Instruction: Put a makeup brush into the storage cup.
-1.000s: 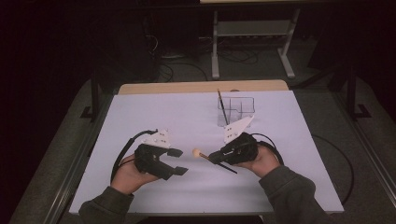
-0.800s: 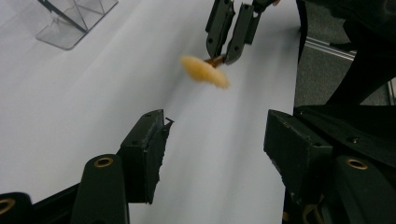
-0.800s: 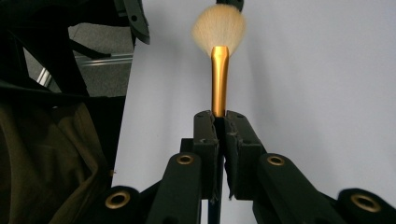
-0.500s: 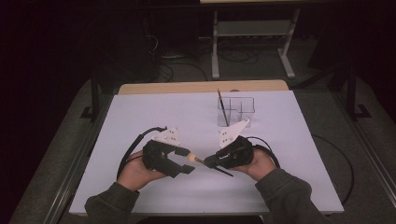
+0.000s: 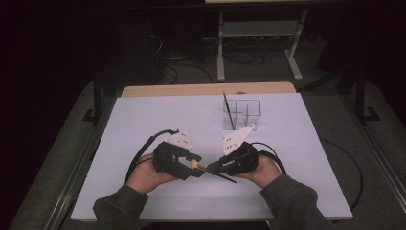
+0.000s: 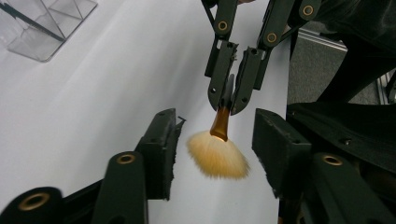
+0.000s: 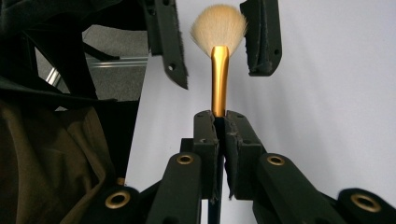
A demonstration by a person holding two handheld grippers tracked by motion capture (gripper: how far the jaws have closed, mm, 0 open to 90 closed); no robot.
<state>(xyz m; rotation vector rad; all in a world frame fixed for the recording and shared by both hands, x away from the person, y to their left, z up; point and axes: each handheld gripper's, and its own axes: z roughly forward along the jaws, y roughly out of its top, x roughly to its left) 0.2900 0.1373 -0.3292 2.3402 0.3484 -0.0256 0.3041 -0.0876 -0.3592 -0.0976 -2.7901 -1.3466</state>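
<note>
Fingers (image 7: 210, 140) of our right gripper (image 5: 214, 168) are clamped tight on the gold ferrule of a makeup brush (image 7: 219, 60), its pale bristle fan pointing straight at our left gripper (image 5: 197, 165). Those left jaws have just been closing, yet we see them parted either side of the bristles, with a gap on both sides and no pad touching the hair. Seen from the left gripper view, the brush (image 6: 218, 148) hangs between the two black pads, and the right gripper (image 6: 236, 84) pinches its neck just beyond.

We work near the front edge of the table (image 5: 143, 124), the two grippers meeting tip to tip at its middle. White surface lies bare to the left, right and far side of the hands, so room to move is wide that way. Farther back, right of centre, stands a clear divided holder (image 5: 244, 114) with a thin dark brush (image 5: 228, 111) leaning in it, well apart from the grippers. Beyond the far wooden edge the room is dark, with cables on the floor and a metal stand (image 5: 258, 33)
</note>
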